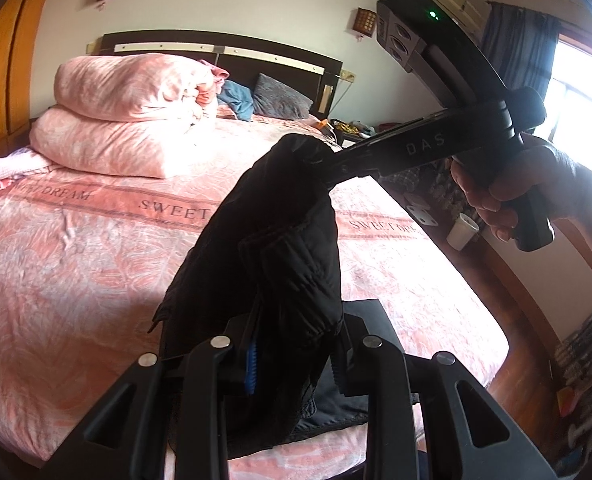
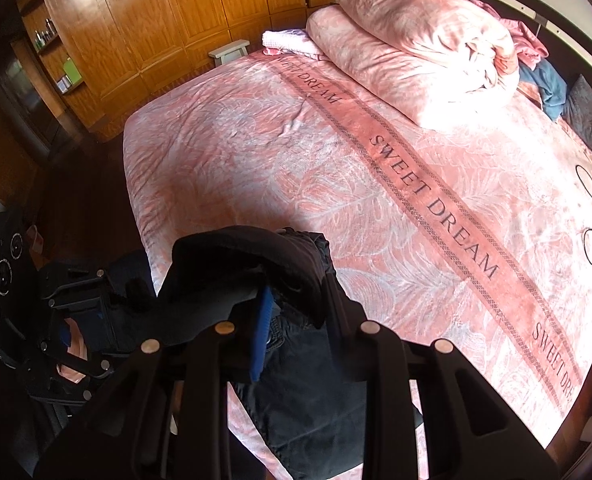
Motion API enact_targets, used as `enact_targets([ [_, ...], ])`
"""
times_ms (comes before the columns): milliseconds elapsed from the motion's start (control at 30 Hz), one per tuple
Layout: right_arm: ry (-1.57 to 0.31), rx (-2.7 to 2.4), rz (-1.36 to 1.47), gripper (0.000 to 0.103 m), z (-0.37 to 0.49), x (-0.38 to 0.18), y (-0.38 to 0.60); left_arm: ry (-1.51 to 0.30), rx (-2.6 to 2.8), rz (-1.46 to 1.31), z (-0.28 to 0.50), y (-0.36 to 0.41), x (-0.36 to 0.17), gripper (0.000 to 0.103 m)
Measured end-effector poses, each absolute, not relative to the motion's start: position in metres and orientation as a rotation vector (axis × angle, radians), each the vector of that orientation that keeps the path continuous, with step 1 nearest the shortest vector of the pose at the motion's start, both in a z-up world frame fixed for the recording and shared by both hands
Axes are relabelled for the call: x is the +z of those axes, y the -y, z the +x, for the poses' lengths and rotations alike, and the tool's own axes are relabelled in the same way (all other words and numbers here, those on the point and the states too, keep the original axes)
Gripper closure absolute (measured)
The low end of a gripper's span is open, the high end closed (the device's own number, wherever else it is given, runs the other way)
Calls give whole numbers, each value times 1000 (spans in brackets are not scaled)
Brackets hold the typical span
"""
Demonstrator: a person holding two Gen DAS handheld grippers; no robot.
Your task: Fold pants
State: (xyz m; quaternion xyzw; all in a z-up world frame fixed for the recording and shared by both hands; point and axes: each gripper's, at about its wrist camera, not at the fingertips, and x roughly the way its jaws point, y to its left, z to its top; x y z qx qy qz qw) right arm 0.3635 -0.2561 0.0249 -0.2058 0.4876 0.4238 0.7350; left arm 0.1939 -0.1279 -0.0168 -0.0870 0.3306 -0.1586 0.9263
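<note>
L wrist cam is looking fwd over the bed toward the headboard, close-up. R wrist cam is tilting down more, facing the wardrobe. Both are sharing bed & pillows.

Black pants over a pink bedspread with a pale leaf pattern and a darker "SWEET DREAM" band; pink quilt matching, blue pad flashing, wardrobe warm orange wood.
</note>
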Motion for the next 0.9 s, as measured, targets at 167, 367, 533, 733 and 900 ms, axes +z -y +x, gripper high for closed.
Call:
enact_targets([
  [167, -1071, 918, -432, 79, 363, 22, 275, -685, -349, -149, 195, 148, -18, 76],
  [367, -1077, 899, -401, 79, 364, 13, 301, -702, -379, -120, 200, 172, -24, 76],
  [533, -1083, 885, -377, 79, 365, 4, 323, -714, -400, -89, 202, 193, -30, 76],
  [733, -1089, 867, -347, 79, 364, -7, 350, -730, -427, -52, 205, 216, -37, 76],
  [900, -1093, 854, -318, 79, 363, -18, 372, -746, -442, -19, 208, 236, -45, 76],
])
